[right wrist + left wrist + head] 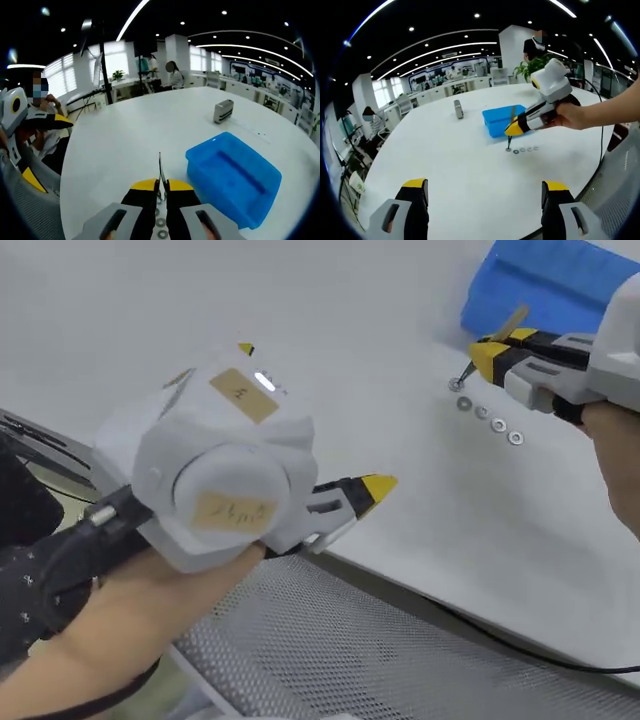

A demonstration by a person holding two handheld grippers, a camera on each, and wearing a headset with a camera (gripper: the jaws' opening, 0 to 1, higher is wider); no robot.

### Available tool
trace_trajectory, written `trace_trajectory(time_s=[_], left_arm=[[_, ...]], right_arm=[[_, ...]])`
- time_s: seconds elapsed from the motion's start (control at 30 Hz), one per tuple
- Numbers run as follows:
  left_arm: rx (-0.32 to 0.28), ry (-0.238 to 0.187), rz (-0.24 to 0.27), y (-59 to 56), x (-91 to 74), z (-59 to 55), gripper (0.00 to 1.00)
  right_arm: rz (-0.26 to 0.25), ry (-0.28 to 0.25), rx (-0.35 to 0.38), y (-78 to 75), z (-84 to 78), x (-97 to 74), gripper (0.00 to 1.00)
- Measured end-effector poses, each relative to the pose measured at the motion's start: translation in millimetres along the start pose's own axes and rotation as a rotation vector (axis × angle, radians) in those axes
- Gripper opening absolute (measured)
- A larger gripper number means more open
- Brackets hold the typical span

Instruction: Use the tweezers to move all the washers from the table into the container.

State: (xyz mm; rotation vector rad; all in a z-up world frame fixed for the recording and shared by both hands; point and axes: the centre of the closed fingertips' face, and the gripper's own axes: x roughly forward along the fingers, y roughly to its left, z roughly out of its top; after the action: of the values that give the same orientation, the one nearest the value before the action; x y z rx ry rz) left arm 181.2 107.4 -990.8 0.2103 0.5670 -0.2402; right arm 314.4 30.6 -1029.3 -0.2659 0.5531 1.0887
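Your left gripper [312, 418] is nearest, held over the near edge of the white table [330, 310] with its jaws spread wide and nothing between them. Farther in and to your right, your right gripper [492, 352] has its jaws closed tight on the tweezers [161, 170], which point down at the tabletop. Their tips meet the end of a short row of five washers [481, 412], all lying flat on the table. Just beyond the row sits the blue container [560, 285]. A small grey box [458, 109] stands farther back on the table, well apart from the container.
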Motion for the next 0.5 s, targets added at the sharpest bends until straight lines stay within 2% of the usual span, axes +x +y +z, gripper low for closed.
trace_trajectory(time_s=[0.07,0.17,0.27,0.43,0.5], left_arm=[[0.005,0.001,0.003,0.6,-0.3,-0.4,0.96],[0.006,0.000,0.010,2.4,-1.0,-0.8,0.95],[-0.015,-0.020,0.007,4.0,-2.6,2.2,0.94],[0.003,-0.009,0.017,4.5,-1.7,-0.4,0.94],[0.012,-0.015,0.035,6.9,-2.6,0.7,0.93]], right_arm=[[-0.024,0.022,0.005,-0.5,0.0,-2.3,0.02],[-0.031,0.034,-0.019,1.9,-0.6,-3.6,0.02],[-0.031,0.045,-0.018,0.6,-1.5,-5.8,0.01],[-0.036,0.031,0.012,-2.7,6.1,-12.6,0.01],[-0.058,0.040,0.014,-6.1,8.4,-15.9,0.01]])
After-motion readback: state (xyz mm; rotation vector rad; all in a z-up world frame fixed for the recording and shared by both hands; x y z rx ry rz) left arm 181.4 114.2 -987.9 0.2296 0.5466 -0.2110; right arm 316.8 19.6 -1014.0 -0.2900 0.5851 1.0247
